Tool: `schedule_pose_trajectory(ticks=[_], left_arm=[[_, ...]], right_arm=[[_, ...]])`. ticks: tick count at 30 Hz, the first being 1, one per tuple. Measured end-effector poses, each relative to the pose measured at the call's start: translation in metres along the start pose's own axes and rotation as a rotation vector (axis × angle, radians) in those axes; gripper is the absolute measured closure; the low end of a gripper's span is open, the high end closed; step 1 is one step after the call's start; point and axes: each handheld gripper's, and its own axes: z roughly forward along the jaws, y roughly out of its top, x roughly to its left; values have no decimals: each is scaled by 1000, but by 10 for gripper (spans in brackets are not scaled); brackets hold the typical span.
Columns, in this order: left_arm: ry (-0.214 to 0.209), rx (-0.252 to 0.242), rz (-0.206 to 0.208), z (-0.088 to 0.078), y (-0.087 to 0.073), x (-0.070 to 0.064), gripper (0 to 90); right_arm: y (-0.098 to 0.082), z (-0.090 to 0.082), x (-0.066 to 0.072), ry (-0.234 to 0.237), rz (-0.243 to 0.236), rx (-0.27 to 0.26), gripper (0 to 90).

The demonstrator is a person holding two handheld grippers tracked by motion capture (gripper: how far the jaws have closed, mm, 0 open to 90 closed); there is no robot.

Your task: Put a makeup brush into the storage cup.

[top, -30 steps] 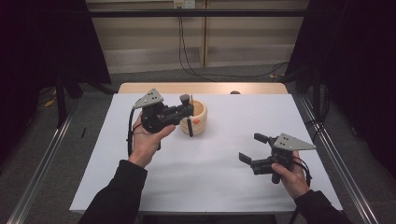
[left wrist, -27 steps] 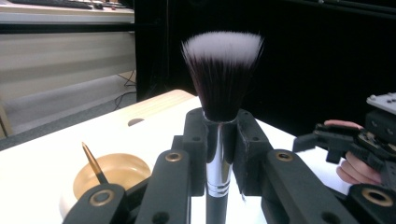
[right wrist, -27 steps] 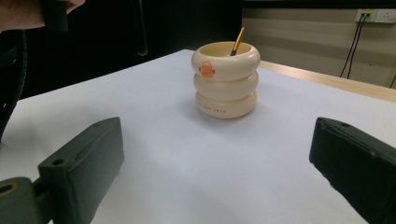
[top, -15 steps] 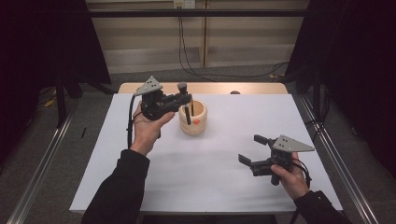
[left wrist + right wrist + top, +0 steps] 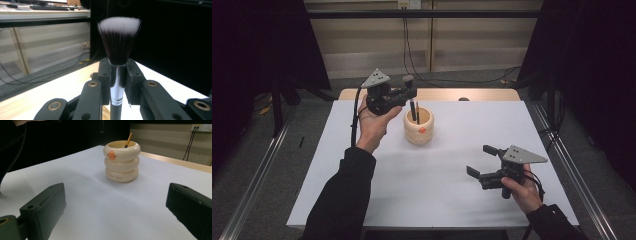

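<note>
Brush sits clamped upright in left claw; right claw gapes.

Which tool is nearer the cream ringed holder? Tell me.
Left. The left tool hovers just beside the cream ringed holder, gripping a makeup brush; the right tool sits farther off.

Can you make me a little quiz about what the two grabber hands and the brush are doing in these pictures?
1. True or false: the left gripper is shut on the makeup brush.
2. What stands in the cream ringed cup: A) a pencil, B) a spoon, C) scissors?
3. Fill in: the right gripper has its jaws ____ with nothing between them.

Key
1. True; the bristles point up above the jaws.
2. A, the pencil leans inside the cup.
3. Open, over the white table.
</note>
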Motion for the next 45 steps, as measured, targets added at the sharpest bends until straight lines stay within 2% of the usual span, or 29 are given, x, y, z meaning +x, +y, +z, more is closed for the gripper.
schedule_pose_trajectory(ticks=[3, 4, 5, 6, 7, 10, 12, 16, 17, 20, 23, 26, 28, 30, 31, 35, 36, 40, 44, 45], left_arm=[[17, -6, -8, 3, 1, 3, 775], [9, -5, -2, 5, 0, 5, 775], [27, 2, 3, 7, -2, 4, 775], [12, 1, 4, 9, -3, 6, 775], [33, 2, 3, 11, -4, 5, 775], [43, 6, 1, 16, -7, 7, 775], [40, 6, 12, 19, -8, 8, 775], [44, 16, 3, 24, -11, 9, 775], [61, 24, 9, 25, -12, 8, 775], [46, 31, 18, 28, -16, 9, 775], [59, 31, 17, 29, -19, 8, 775], [31, 21, 11, 32, -24, 8, 774], [29, 33, 24, 33, -27, 9, 774], [48, 41, 20, 34, -30, 9, 775], [35, 30, 8, 35, -33, 9, 775], [47, 43, 0, 36, -38, 12, 775], [35, 33, -6, 37, -40, 13, 775], [48, 51, 1, 39, -45, 11, 774], [36, 57, -7, 42, -53, 11, 774], [46, 73, -4, 42, -54, 12, 774]], right_arm=[[0, 0, 0, -4, 5, -4, 26], [0, -1, 0, -2, 5, -3, 25], [0, -1, 0, -1, 4, -3, 25], [0, 0, 0, -1, 3, -2, 25], [0, 0, 0, -1, 2, -2, 25], [0, 0, 0, 0, 3, -3, 25], [0, -1, 0, -1, 3, -4, 23], [0, -1, -1, -1, 11, -7, 20], [0, -1, -1, -3, 7, -9, 20], [0, -1, -1, -4, 6, -9, 21], [0, -1, -1, -3, 5, -7, 21], [0, -1, 0, -3, 6, -8, 21], [0, -1, -1, -1, 1, -10, 22], [0, 0, 0, -3, -5, -5, 22], [0, 0, 0, -3, -6, -5, 22], [0, 0, 0, -2, -1, -5, 22], [0, 0, 0, -2, -3, -4, 23], [1, -1, 0, -4, 0, -14, 24], [1, -1, 0, -1, 5, -9, 24], [1, -1, 0, -2, 5, -9, 24]])
